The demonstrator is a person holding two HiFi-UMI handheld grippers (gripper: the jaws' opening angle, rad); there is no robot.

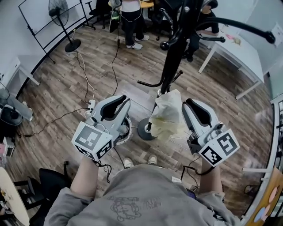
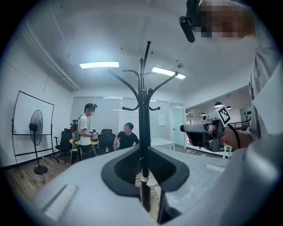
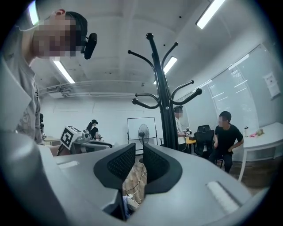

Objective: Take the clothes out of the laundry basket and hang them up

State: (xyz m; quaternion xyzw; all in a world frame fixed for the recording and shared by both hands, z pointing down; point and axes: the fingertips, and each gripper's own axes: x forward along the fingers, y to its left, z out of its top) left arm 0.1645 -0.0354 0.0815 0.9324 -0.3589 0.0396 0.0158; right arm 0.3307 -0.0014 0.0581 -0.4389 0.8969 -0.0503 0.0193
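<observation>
Hanging seems finished for this piece: the pale cloth (image 1: 167, 115) drapes on the coat stand (image 1: 173, 57), between the left hand-held gripper (image 1: 118, 103) and the right hand-held gripper (image 1: 193, 105), both slightly spread and empty. Next, fetching another garment means reaching low.

Two grippers show, the left gripper (image 1: 118, 102) and the right gripper (image 1: 191, 106), with one coat rack (image 1: 174, 53) and one cloth (image 1: 167, 115). There is one fan (image 1: 59, 11), one whiteboard (image 3: 132, 126), one table (image 1: 239, 50) and one power strip (image 1: 90, 106). Three others are present: a standing bystander (image 1: 130, 17), a seated bystander (image 1: 201, 20) and a far bystander (image 3: 93, 126).
</observation>
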